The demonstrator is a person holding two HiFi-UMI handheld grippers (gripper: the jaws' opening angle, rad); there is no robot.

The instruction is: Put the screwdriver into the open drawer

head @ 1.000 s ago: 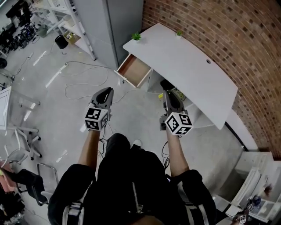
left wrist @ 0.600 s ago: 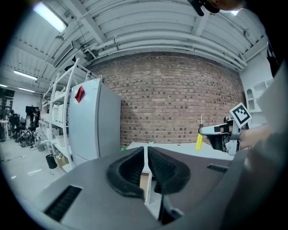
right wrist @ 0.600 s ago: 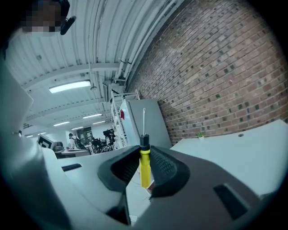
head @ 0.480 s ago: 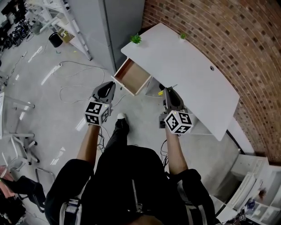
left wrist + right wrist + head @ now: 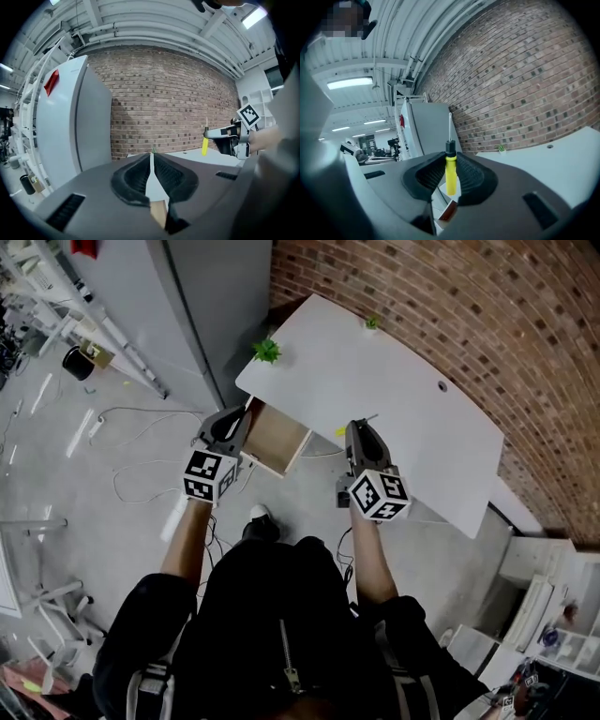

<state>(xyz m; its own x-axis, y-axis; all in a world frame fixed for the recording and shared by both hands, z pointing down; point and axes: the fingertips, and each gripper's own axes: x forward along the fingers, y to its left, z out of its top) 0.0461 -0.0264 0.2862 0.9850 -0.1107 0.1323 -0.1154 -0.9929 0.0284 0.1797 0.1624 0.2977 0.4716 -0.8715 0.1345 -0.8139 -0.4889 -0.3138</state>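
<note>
Jaws of right gripper [image 5: 450,161] clamp screwdriver [image 5: 450,177] upright.

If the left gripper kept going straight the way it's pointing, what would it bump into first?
Most likely the end of the white desk, beside the small plant, after passing over the open drawer; depth is unclear.

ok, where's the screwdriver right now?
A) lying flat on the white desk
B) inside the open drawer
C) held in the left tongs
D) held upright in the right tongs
D: in the right gripper view the yellow-handled screwdriver stands upright, pinched between the right tongs, with its shaft pointing up.
</note>
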